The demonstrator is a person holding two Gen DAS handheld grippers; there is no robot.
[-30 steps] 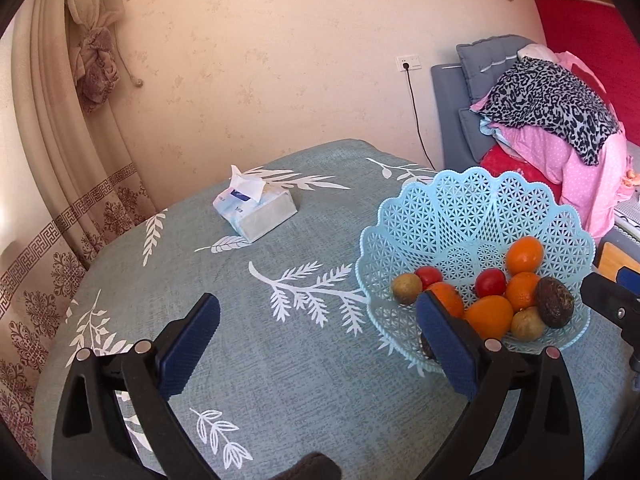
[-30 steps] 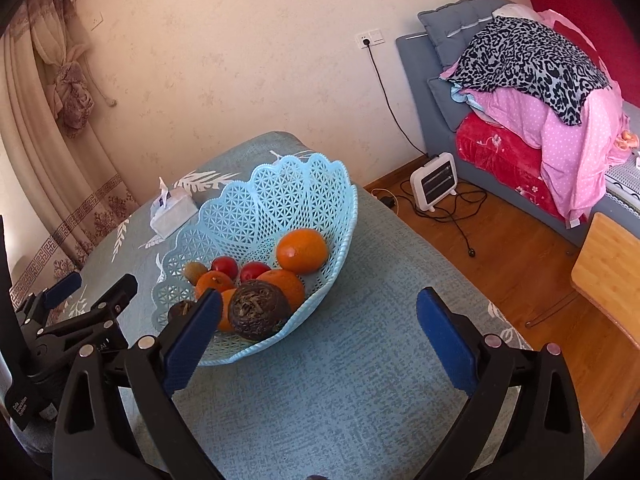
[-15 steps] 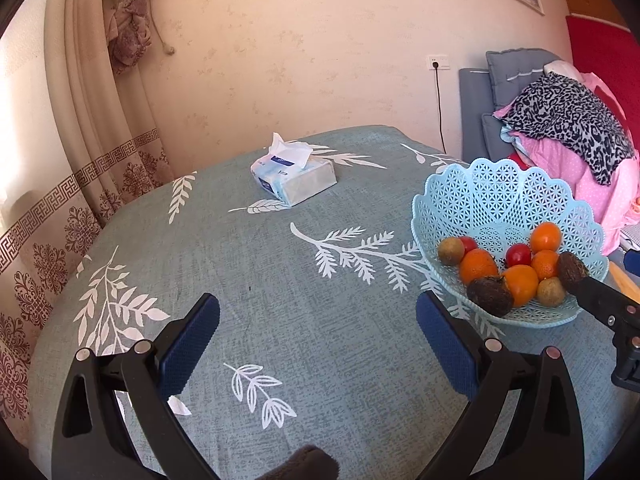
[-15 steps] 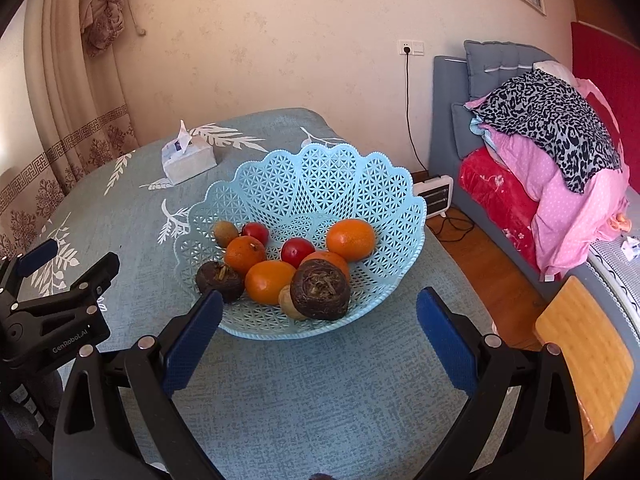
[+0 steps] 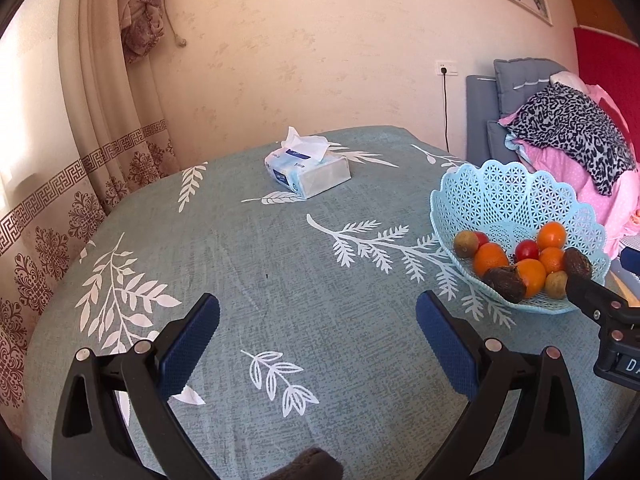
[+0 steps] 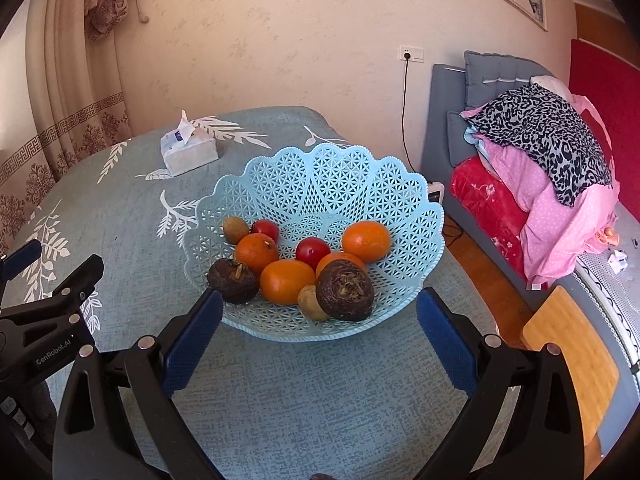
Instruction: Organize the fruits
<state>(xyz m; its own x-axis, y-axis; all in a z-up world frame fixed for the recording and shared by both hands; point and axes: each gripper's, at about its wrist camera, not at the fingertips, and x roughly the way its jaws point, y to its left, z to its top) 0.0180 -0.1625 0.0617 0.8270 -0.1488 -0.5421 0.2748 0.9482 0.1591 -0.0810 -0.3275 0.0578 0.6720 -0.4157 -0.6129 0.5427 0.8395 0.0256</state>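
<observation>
A light blue lattice basket (image 6: 320,184) stands on the table and holds several oranges (image 6: 286,281), two red fruits (image 6: 313,251), two dark brown fruits (image 6: 345,290) and small brownish ones (image 6: 235,229). My right gripper (image 6: 318,320) is open and empty, just in front of the basket's near rim. My left gripper (image 5: 317,322) is open and empty over bare tablecloth, left of the basket (image 5: 504,196). The right gripper's finger (image 5: 592,300) shows at the right edge of the left wrist view.
A tissue box (image 5: 308,170) lies at the back of the table (image 5: 260,264), which has a teal leaf-print cloth. A curtain (image 5: 92,120) hangs at the left. A bed with piled clothes (image 6: 540,152) and a wooden stool (image 6: 568,356) stand to the right.
Both grippers have pulled back and turned left. The basket has slid right in the left wrist view and now sits centred in the right wrist view. Both stay open.
</observation>
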